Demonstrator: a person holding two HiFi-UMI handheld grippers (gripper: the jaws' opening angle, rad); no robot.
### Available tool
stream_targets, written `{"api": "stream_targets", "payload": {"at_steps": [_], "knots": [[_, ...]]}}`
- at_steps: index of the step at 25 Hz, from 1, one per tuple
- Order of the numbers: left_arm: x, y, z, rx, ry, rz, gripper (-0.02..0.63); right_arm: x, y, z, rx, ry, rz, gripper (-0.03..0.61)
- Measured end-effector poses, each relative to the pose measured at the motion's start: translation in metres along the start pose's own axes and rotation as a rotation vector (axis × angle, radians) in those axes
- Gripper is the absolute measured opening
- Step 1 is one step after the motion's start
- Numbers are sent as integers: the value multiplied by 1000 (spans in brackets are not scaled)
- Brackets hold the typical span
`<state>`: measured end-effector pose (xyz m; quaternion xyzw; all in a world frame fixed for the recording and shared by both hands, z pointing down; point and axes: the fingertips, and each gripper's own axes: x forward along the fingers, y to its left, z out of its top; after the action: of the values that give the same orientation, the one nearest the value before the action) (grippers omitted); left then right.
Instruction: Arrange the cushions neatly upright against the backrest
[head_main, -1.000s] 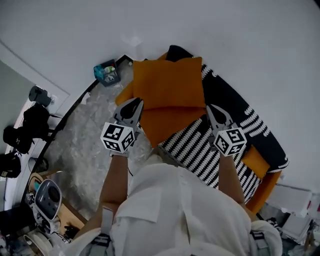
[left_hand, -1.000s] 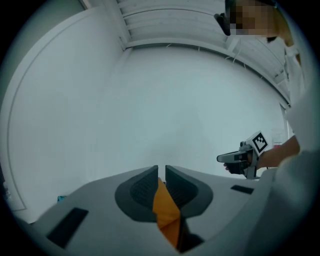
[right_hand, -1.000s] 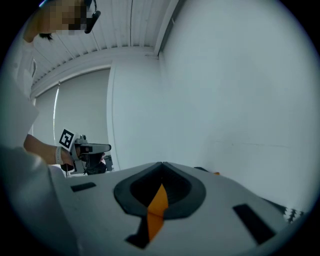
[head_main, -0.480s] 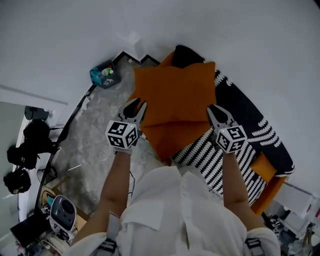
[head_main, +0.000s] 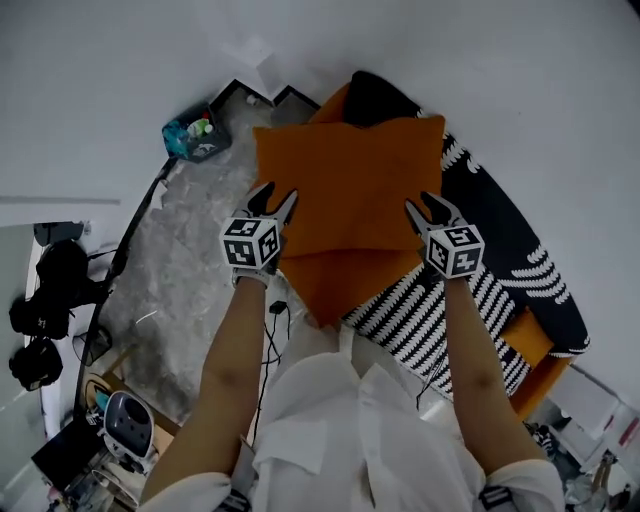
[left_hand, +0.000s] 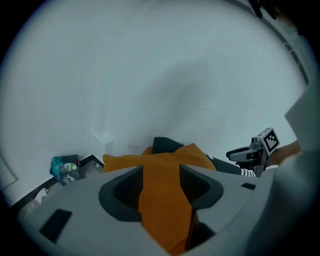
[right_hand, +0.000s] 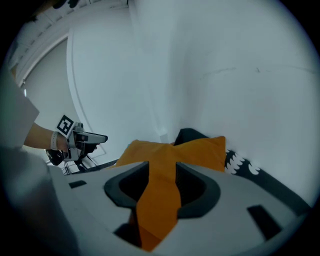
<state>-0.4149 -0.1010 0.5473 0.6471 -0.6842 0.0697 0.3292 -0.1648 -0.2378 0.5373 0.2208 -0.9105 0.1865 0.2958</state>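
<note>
Looking down from the head camera, I saw the square orange cushion (head_main: 345, 185) spread flat between both tools. Its woven cloth was matte and smooth, its corners were pinched into soft points, and its top edge dipped a little in the middle. It sat over the left end of the sofa (head_main: 410, 310), whose cover was black with bold white stripes and scalloped white marks, with orange upholstery showing at the far right end. The cushion's upper edge overlapped a black cushion (head_main: 375, 98) that stood close to the plain white wall (head_main: 500, 80). Below the orange cushion lay a second orange pad (head_main: 335, 280); I could not tell whether it was another cushion or the seat itself.

Both my forearms reached forward, bare and roughly parallel, out of a white shirt (head_main: 380, 430). The left gripper (head_main: 275, 195) was at the cushion's left edge and the right gripper (head_main: 427, 203) at its right edge, each angled downward with its marker cube facing up. Both sets of jaws had just been opening. In each gripper view a band of orange fabric ran down the gap between the grey jaws, but the jaws stood apart and no longer clamped it, so both tools were released. Whether the cushion rested on the pad beneath it I could not make out.

To the left was grey marbled floor (head_main: 190, 260), and a teal basket (head_main: 195, 138) holding small items sat by the wall.
</note>
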Motion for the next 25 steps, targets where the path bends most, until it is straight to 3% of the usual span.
{"api": "stream_targets", "payload": {"at_steps": [8,16,25], "knots": [[62,35,-39,-75,171,86,276,59,-52,-40,47,213,-116,227],[109,54,-67,-71,346,185,310,94,-67,-60,54,345,-193,235],[136,67,-87,-22,416,295,310,124,-74,-80,15,446,-223,215]]}}
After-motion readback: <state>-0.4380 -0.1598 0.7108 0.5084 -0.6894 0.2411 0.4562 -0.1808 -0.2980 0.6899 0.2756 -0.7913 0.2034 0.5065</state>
